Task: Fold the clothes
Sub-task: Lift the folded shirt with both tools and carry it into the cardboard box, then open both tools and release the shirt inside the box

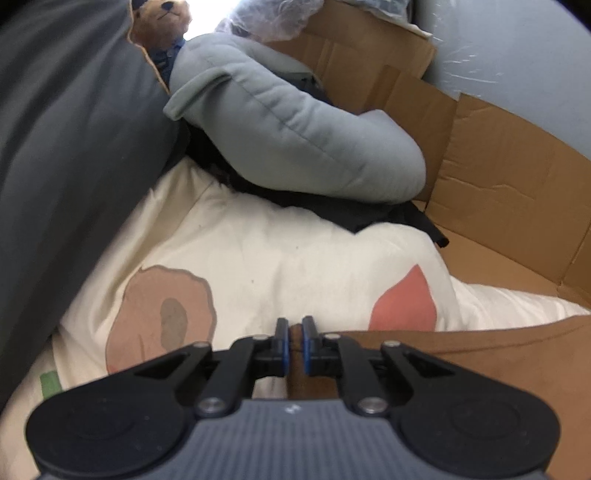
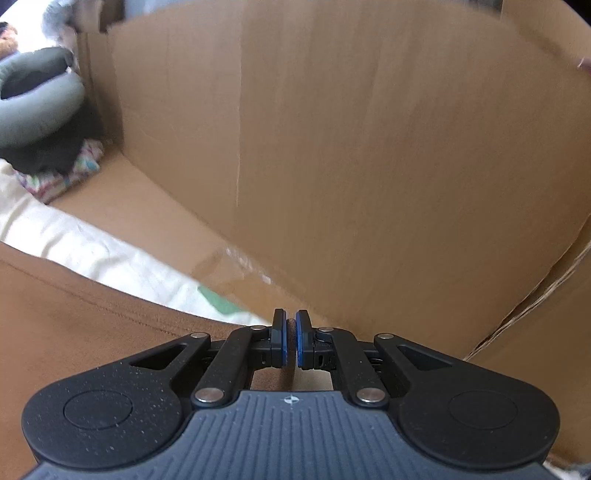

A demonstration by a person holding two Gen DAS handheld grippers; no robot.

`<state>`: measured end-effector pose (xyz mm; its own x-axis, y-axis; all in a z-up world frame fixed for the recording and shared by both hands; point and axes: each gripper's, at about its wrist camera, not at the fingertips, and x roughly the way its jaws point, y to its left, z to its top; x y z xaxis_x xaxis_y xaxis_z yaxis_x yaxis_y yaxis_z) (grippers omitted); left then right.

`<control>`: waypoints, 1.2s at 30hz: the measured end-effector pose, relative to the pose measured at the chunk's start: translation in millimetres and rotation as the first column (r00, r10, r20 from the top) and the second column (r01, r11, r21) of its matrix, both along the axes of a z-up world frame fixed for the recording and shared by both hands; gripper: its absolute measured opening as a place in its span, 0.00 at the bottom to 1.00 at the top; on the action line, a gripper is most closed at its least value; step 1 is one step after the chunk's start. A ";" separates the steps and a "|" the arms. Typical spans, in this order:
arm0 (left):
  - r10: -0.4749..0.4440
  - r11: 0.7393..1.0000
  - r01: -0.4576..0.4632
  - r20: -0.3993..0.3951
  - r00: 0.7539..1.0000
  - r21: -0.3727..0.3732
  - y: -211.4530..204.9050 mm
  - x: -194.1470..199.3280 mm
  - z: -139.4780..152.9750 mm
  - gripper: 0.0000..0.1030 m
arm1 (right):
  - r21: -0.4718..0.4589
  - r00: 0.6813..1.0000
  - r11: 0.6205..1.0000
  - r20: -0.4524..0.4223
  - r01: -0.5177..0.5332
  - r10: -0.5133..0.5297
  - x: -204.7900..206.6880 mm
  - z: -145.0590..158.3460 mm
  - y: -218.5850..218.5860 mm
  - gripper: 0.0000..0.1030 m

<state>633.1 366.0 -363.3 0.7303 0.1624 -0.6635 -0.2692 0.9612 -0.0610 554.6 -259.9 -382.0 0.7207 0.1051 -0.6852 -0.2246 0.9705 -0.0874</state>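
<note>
Here, the left gripper [image 1: 295, 334] is clamped on a fold of the brown garment [image 1: 480, 354], with the fabric pinched between its blue pads [image 1: 283, 341]. The right gripper [image 2: 291, 338] is likewise closed on an edge of the same brown garment [image 2: 74, 314], a thin strip of cloth visible between its fingers. The garment lies over a cream printed sheet [image 1: 277, 258], spreading toward the sheet's near edge. Beyond the sheet's far edge rests a grey-green cushion [image 1: 295, 129] on top of dark clothing [image 1: 369, 216]. A teddy bear [image 1: 162, 22] sits behind the cushion. Cardboard panels [image 2: 369, 147] stand along the sheet's right side.
</note>
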 end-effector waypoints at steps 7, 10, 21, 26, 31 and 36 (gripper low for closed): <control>0.010 0.999 -0.011 0.036 0.999 0.033 -24.9 -19.5 20.8 0.20 | 0.035 1.000 0.999 0.020 0.006 -0.006 -13.0 10.2 1.7 0.07; -0.010 0.998 0.008 0.043 0.999 0.059 -47.4 -29.2 26.1 0.23 | 0.048 0.999 0.999 0.052 -0.015 0.013 -26.1 20.9 3.9 0.28; -0.055 0.996 0.056 0.015 0.998 -0.063 -100.0 -33.7 10.4 0.32 | 0.103 0.995 0.991 0.063 -0.081 0.074 -67.4 39.6 33.7 0.29; -0.094 0.992 0.092 -0.023 0.995 -0.081 -121.6 -24.8 -5.5 0.31 | 0.110 0.998 0.992 -0.008 -0.064 0.065 -72.3 18.1 56.3 0.29; -0.133 0.988 0.128 -0.058 0.989 -0.084 -137.2 -11.8 -19.8 0.31 | 0.116 0.993 0.990 -0.078 -0.076 0.085 -76.4 -3.3 72.8 0.29; -0.149 0.986 0.144 -0.072 0.986 -0.079 -141.3 3.0 -28.2 0.32 | 0.128 0.989 0.987 -0.098 -0.102 0.115 -74.3 -12.8 88.0 0.29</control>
